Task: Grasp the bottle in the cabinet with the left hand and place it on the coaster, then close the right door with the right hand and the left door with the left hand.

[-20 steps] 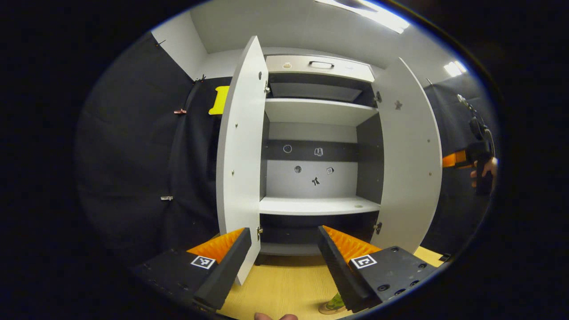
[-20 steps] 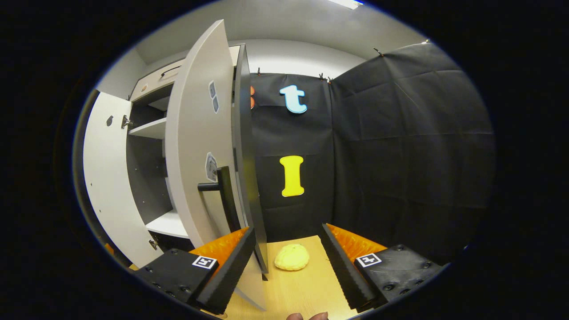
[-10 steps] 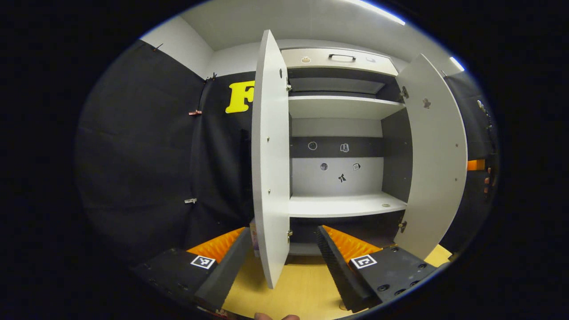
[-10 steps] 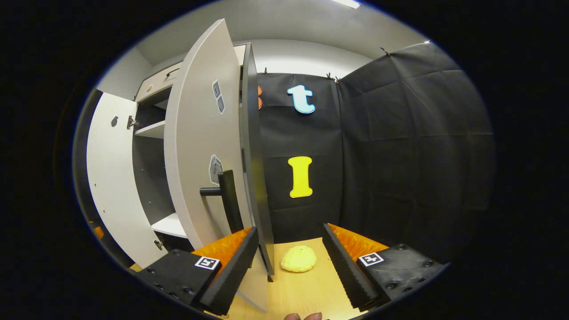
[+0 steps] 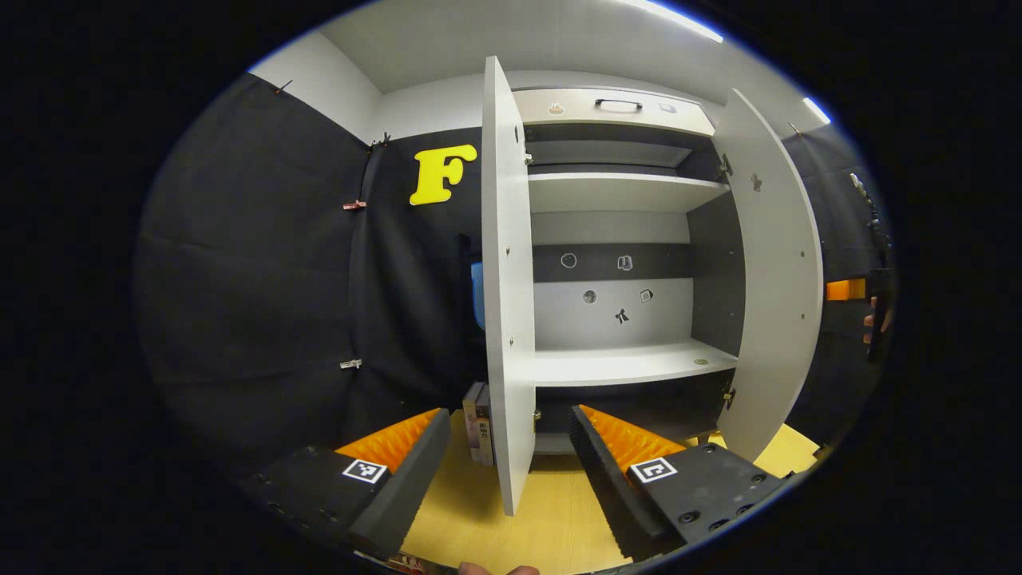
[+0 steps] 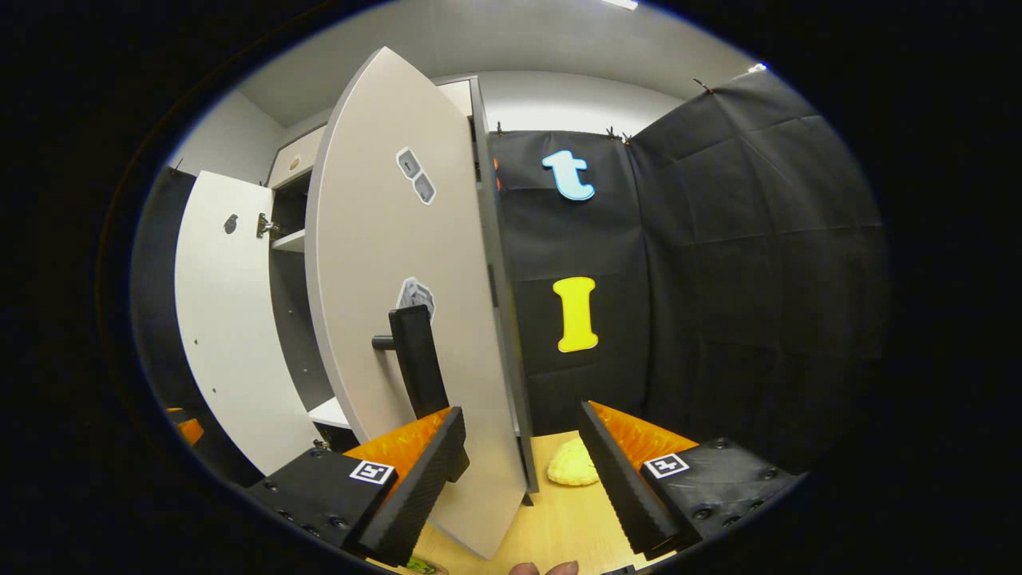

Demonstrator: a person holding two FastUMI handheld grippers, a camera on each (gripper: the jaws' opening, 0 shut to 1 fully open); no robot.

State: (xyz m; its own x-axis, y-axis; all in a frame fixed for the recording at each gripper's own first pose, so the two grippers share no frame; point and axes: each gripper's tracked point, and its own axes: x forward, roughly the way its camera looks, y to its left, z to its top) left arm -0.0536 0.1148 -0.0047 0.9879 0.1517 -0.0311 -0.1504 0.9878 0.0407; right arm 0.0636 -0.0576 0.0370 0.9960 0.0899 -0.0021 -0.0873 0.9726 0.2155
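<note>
The white cabinet (image 5: 615, 363) stands on the wooden table with both doors swung out and its shelves bare. In the left gripper view the left door (image 5: 507, 319) is seen edge-on, its lower corner between the fingers of my open left gripper (image 5: 503, 471). The right door (image 5: 778, 279) hangs partly open. In the right gripper view that right door (image 6: 399, 263) shows its outer face and black handle (image 6: 415, 359). My right gripper (image 6: 519, 471) is open, with the door's lower edge between its fingers and the left finger just below the handle.
A few books (image 5: 479, 423) stand on the table beside the cabinet's left side. A yellow bun-shaped thing (image 6: 571, 465) lies on the table past the right door. A scrap of something green (image 6: 419, 565) peeks in at the bottom edge. Black cloth walls close both sides.
The right door has swung further toward the cabinet with my right gripper following it. My left gripper has shifted left, so the left door now sits edge-on between its fingers.
</note>
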